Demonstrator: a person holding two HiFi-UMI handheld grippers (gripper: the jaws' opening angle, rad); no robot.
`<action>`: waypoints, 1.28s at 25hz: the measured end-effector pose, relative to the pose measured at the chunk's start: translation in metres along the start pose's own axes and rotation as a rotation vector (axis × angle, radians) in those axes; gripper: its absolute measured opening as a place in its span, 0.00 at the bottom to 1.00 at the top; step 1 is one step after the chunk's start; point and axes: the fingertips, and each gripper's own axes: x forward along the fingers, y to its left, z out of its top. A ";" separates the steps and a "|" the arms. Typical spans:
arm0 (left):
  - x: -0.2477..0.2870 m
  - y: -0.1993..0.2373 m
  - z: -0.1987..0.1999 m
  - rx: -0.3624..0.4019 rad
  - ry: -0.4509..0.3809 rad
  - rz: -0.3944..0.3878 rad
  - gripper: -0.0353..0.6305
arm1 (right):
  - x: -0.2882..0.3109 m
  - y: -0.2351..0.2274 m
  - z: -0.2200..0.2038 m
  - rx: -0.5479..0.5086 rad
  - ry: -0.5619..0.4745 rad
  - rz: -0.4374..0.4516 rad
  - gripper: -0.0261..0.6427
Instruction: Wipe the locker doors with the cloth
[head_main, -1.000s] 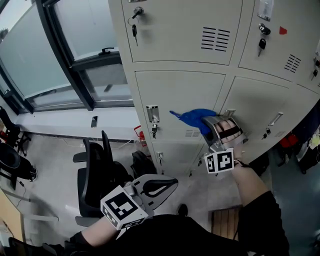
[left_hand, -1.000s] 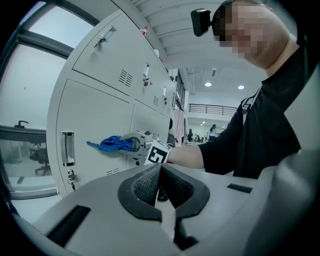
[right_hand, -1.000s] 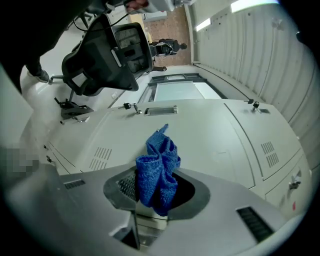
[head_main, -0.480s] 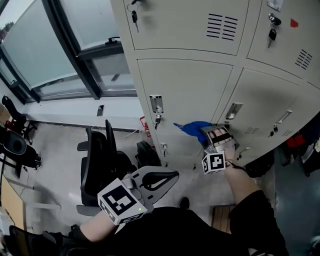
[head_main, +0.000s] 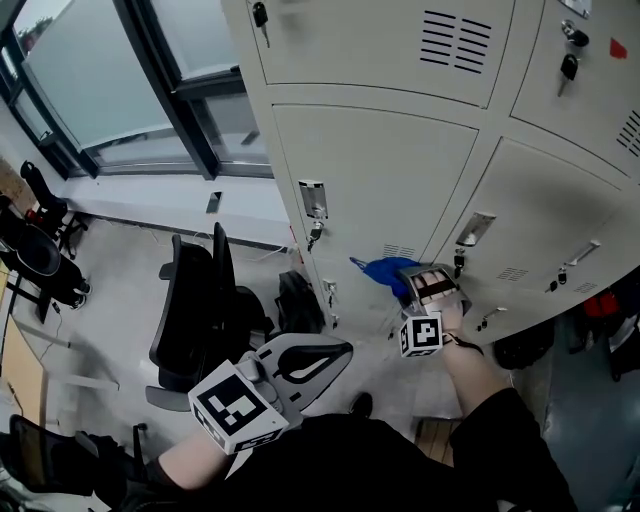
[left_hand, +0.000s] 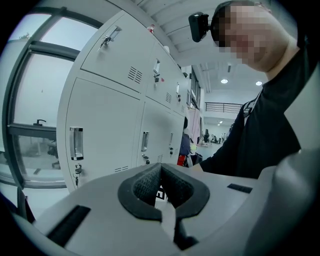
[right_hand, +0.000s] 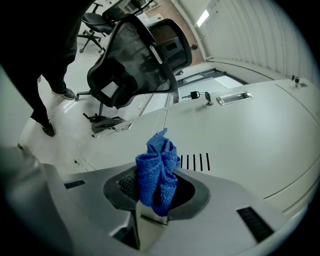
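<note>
Window (head_main: 90, 80): at 10 o'clock in the head view, well apart from the work.
Office chair (head_main: 190, 310): on the floor at 8 o'clock, near the locker bank but not touching it as far as can be seen.
Left gripper (head_main: 340, 352): held low at 6 to 7 o'clock, near the person's body. Its own view shows the jaws (left_hand: 161, 172) closed pad to pad with nothing between them, so it takes no part in the wiping.
Locker door (head_main: 380, 170): the beige middle-row door, closed, with a handle recess (head_main: 313, 198) at its 9 o'clock edge and vent slots (right_hand: 195, 161) near its lower corner.
Blue cloth (head_main: 385, 270): bunched and sticking out of the right gripper at that gripper's 9 o'clock side, at the bottom edge of this door just beside the vent slots. Whether it presses on the metal cannot be told.
Right gripper (head_main: 425, 285): at 4 o'clock in the head view, jaws clamped on the cloth (right_hand: 157, 172), which stands up between the pads toward the door.
Neighbouring door (head_main: 540, 230): at 3 o'clock, closed.
Progress: wiping looks under way, low on the middle-row door. No streaks or damp marks show, so which doors are done cannot be read. The neighbouring door and the other rows probably remain.
</note>
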 end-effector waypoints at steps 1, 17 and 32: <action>0.000 -0.001 0.000 -0.001 -0.003 0.009 0.06 | 0.001 0.002 0.000 -0.003 -0.003 0.004 0.19; -0.078 -0.030 -0.003 0.051 -0.090 -0.041 0.06 | -0.112 -0.036 0.100 0.215 -0.028 -0.078 0.19; -0.123 -0.060 -0.035 0.045 -0.144 -0.197 0.06 | -0.260 -0.078 0.198 1.193 -0.338 -0.156 0.19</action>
